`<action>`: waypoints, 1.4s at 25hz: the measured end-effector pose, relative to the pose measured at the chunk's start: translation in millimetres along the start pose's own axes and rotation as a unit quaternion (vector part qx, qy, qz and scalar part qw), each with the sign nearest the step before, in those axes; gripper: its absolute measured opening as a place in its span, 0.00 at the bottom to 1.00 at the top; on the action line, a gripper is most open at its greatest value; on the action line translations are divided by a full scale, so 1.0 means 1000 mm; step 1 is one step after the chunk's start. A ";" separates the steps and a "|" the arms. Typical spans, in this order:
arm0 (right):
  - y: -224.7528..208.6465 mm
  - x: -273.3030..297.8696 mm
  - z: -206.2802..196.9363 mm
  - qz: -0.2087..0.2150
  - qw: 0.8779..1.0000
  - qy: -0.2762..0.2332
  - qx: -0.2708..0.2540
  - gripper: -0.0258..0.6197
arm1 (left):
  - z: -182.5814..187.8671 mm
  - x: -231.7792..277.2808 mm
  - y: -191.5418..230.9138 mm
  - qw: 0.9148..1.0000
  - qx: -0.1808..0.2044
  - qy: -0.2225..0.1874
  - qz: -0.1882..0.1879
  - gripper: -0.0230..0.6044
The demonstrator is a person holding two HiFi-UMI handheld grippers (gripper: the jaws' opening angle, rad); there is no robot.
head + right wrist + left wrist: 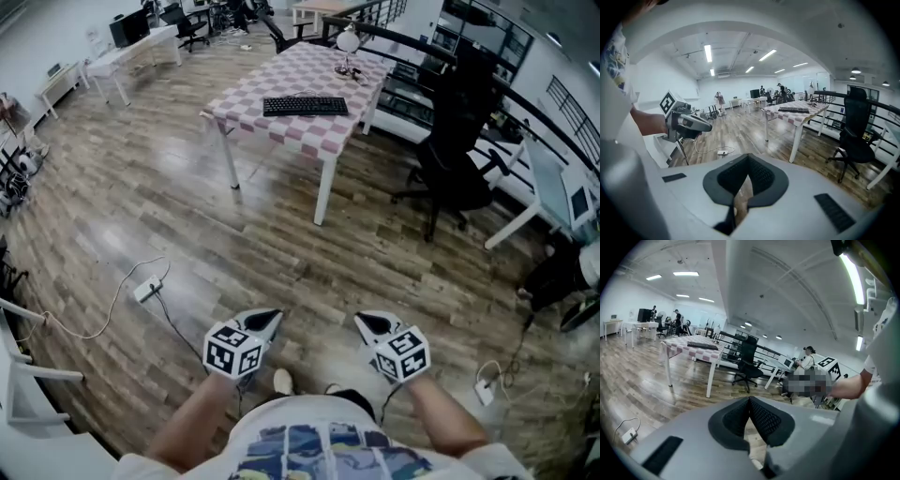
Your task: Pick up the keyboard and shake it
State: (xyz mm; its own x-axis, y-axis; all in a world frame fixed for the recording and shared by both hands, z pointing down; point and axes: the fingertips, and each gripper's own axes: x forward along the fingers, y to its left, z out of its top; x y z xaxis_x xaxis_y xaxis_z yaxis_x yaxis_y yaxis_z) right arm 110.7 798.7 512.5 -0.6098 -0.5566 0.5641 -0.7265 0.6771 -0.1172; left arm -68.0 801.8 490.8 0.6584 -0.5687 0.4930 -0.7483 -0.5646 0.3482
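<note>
A black keyboard (305, 106) lies flat on a table with a pink-and-white checked cloth (281, 127), far ahead across the wooden floor. It also shows small in the left gripper view as the keyboard (702, 345) and in the right gripper view as the keyboard (793, 110). My left gripper (267, 323) and right gripper (370, 324) are held low near my body, side by side, both shut with nothing between the jaws. The tips meet in the left gripper (749, 400) and the right gripper (747, 158).
A black office chair (457, 150) stands right of the table. A white lamp (348, 42) sits at the table's far end. A power strip and cable (147, 290) lie on the floor to my left. White desks (112, 61) and people are far back.
</note>
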 end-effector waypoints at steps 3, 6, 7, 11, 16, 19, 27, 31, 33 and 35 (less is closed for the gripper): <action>0.002 0.019 0.015 -0.006 1.000 -0.004 0.002 0.04 | 0.002 -0.001 0.024 1.000 0.004 0.009 -0.003 0.04; 0.011 0.038 0.033 0.001 1.000 -0.001 0.007 0.04 | 0.009 -0.003 0.048 1.000 0.007 0.012 -0.003 0.04; 0.013 0.045 0.038 0.004 1.000 -0.001 0.007 0.04 | 0.012 -0.002 0.053 1.000 0.007 0.012 -0.003 0.04; 0.001 0.065 0.048 0.004 1.000 0.007 0.019 0.13 | 0.025 0.017 0.072 1.000 -0.001 0.008 -0.007 0.05; -0.043 0.100 0.066 0.005 1.000 0.004 0.020 0.18 | 0.052 0.057 0.104 1.000 -0.005 0.011 -0.001 0.15; -0.088 0.129 0.090 0.016 1.000 0.004 0.018 0.23 | 0.083 0.086 0.131 1.000 -0.016 0.017 0.013 0.19; -0.224 0.175 0.162 0.031 0.999 -0.013 0.010 0.24 | 0.181 0.183 0.172 0.999 -0.016 0.030 0.043 0.22; -0.290 0.198 0.175 0.031 0.999 -0.013 0.018 0.25 | 0.219 0.234 0.180 0.998 -0.019 0.030 0.046 0.23; -0.312 0.210 0.178 0.033 0.999 -0.014 0.028 0.26 | 0.232 0.252 0.187 0.998 -0.018 0.038 0.049 0.25; -0.331 0.221 0.181 0.033 0.999 -0.015 0.037 0.26 | 0.243 0.266 0.197 0.998 -0.019 0.045 0.051 0.26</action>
State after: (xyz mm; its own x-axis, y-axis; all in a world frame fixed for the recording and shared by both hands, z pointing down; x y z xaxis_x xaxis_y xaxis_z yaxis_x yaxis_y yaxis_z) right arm 159.0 364.2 528.3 -0.6653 -0.5274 0.5284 -0.7056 0.6754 -0.2143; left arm -20.5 393.8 497.3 0.5699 -0.5657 0.5959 -0.8149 -0.4822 0.3216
